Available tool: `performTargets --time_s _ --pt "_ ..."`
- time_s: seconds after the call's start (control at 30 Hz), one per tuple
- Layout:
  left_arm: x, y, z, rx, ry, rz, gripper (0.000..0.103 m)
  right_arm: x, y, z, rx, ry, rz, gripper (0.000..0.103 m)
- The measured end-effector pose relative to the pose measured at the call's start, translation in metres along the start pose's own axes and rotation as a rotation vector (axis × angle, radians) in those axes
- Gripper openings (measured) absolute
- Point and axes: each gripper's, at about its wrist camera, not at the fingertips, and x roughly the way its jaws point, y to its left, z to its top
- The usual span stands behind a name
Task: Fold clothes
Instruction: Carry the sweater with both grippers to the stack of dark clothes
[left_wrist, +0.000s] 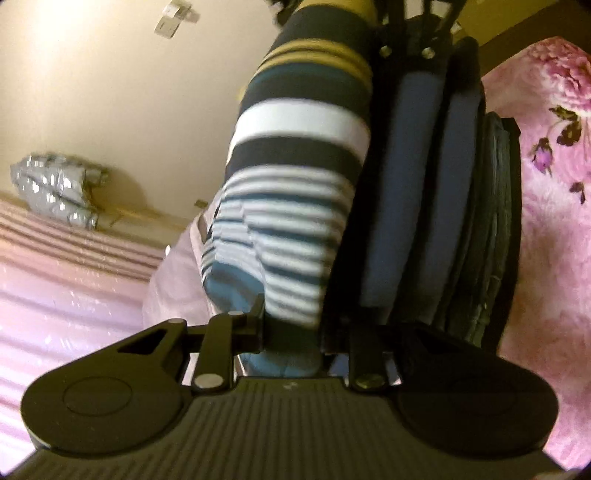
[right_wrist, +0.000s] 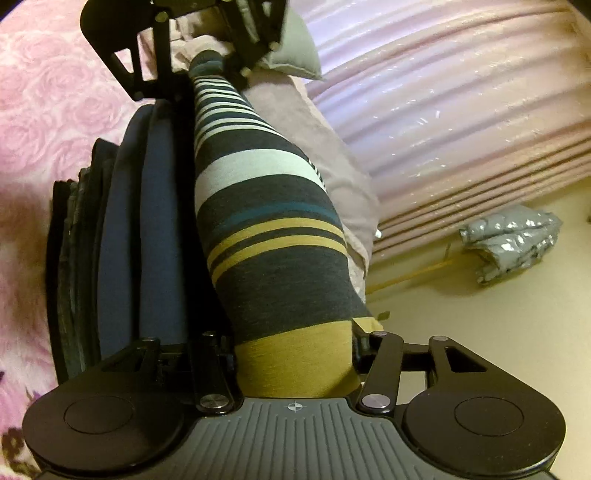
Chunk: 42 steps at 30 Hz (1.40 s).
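Right wrist: striped garment (right_wrist: 266, 221) between both hand-held grippers, beside folded stack (right_wrist: 122, 236).

This is a bedroom in a home. A pink blanket (left_wrist: 550, 192) with a flower pattern covers a soft surface, most likely a bed, and a stack of folded clothes (right_wrist: 122, 221) lies on it next to a grey pillow (right_wrist: 295, 48). Behind there are a shiny pink curtain (right_wrist: 461, 110), a plain cream floor (right_wrist: 480, 332) and a silver padded jacket (right_wrist: 513, 240) lying on the floor near the curtain.
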Motion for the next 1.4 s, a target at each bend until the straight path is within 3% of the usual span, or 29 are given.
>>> performTargets --time_s 0.13,0.27,0.53,0.67,0.73,0.9,1.03,1.13,1.27,1.37,1.4 --pt "-0.004 0.010 -0.003 0.028 -0.010 -0.002 0.025 0.005 -0.003 0.005 0.039 0.011 -0.002 0.053" --pt "-0.003 0.024 0.003 0.037 -0.022 0.012 0.017 0.010 -0.014 0.020 0.076 0.022 -0.012 0.050" --pt "-0.014 0.085 0.007 -0.030 -0.067 0.193 0.015 0.012 -0.085 0.052 0.000 -0.058 -0.170 0.047" --pt "-0.029 0.097 0.008 -0.066 -0.092 0.256 0.014 0.000 -0.096 0.065 0.003 -0.091 -0.248 0.048" --pt "-0.035 0.083 0.005 -0.066 -0.091 0.230 0.014 0.004 -0.076 0.059 -0.012 -0.078 -0.216 0.048" --pt "-0.013 0.011 -0.008 0.006 -0.020 0.062 0.015 0.021 -0.018 0.037 -0.057 -0.035 -0.082 0.048" --pt "-0.012 -0.011 -0.014 0.007 -0.001 0.055 0.015 0.016 0.010 0.030 -0.103 -0.052 -0.096 0.061" --pt "-0.016 -0.015 -0.015 0.012 0.003 0.053 0.018 0.014 0.007 0.027 -0.066 -0.019 -0.102 0.067" --pt "-0.019 -0.011 -0.017 0.014 0.006 0.058 0.021 -0.002 0.000 0.016 0.000 0.017 -0.115 0.068" --pt "-0.023 -0.017 -0.016 -0.002 0.017 0.050 0.016 -0.010 -0.001 0.012 0.030 0.029 -0.099 0.067" --pt "-0.022 -0.017 -0.014 -0.005 0.021 0.047 0.015 -0.012 0.000 0.009 0.035 0.034 -0.083 0.050"
